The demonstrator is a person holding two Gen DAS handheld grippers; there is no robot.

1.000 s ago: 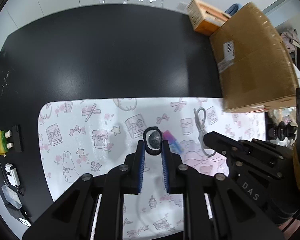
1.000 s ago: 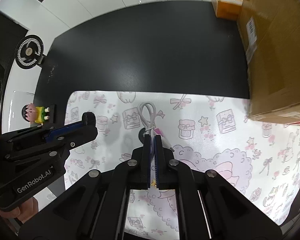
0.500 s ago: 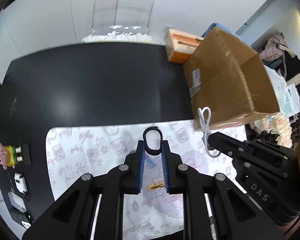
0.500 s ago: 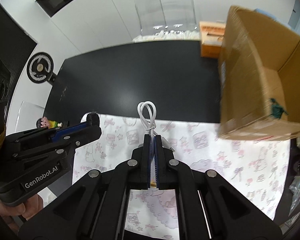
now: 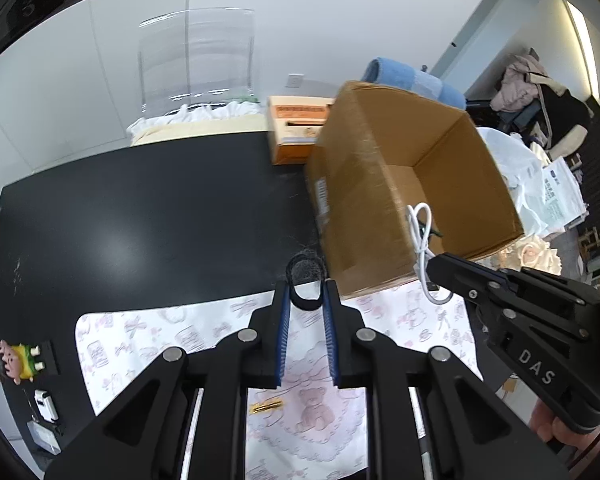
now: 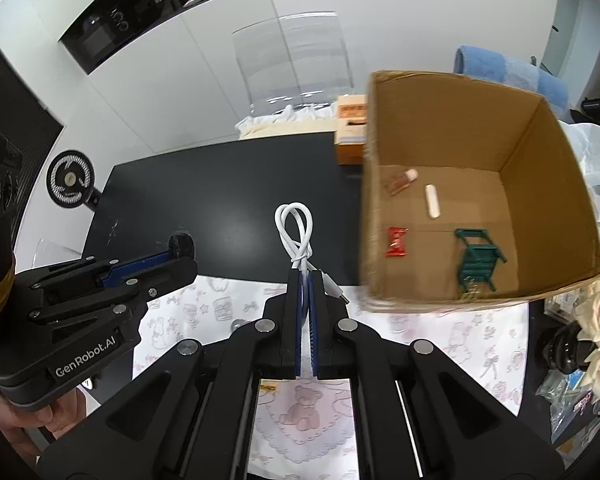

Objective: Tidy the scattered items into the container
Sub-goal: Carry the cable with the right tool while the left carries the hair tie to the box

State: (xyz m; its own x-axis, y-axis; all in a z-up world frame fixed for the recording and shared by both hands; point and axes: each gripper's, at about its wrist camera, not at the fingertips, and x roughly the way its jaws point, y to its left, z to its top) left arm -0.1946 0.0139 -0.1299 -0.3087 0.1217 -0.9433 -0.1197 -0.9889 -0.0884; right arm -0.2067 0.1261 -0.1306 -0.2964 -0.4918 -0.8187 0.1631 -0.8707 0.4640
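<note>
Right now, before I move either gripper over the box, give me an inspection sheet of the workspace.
Surface: black table under a pink-printed white mat.
Job's things: open cardboard box holding a red wrapper, white stick, green toy cart; gold clip on the mat.
Clutter: orange carton, small fan.
Grippers: left gripper grips a black hair tie; right gripper is clamped on a cable.
Cables: coiled white USB cable, lifted.
Surroundings: clear chair, blue towel.

An office-like room with plain white wall panels (image 5: 340, 20). A black worktop (image 5: 140, 208) has a clear plastic chair (image 5: 198, 60) at its far edge. Clothes (image 5: 532, 80) and bags lie piled to the right.
</note>
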